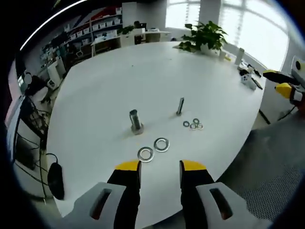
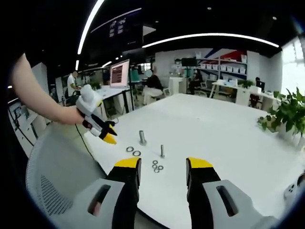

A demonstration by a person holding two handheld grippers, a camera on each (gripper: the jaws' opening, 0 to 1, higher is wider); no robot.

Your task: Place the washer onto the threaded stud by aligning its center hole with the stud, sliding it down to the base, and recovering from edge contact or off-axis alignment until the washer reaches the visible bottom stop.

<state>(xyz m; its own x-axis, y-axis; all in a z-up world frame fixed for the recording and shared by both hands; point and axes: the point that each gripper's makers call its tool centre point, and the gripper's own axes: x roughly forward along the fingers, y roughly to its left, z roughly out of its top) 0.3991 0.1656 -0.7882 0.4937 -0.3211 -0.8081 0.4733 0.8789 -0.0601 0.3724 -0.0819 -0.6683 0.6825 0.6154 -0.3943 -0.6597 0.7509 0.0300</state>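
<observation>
White and round, the surface (image 1: pixel 119 81) carries all the parts, with office desks and a potted plant (image 1: pixel 206 36) beyond. Both tongs are released and hold nothing: the left tongs (image 1: pixel 159 165) hover just short of two large washers (image 1: pixel 153 149), and the right tongs (image 2: pixel 162 162) hang back at the near edge. Past the washers stands the thick stud (image 1: pixel 136 120), with a thinner stud (image 1: pixel 180 106) to its right and a cluster of small washers (image 1: pixel 193 124) near that one. To do this step well, I would pinch a large washer by its rim, keep the hole clear, and bring it level over the thick stud.
</observation>
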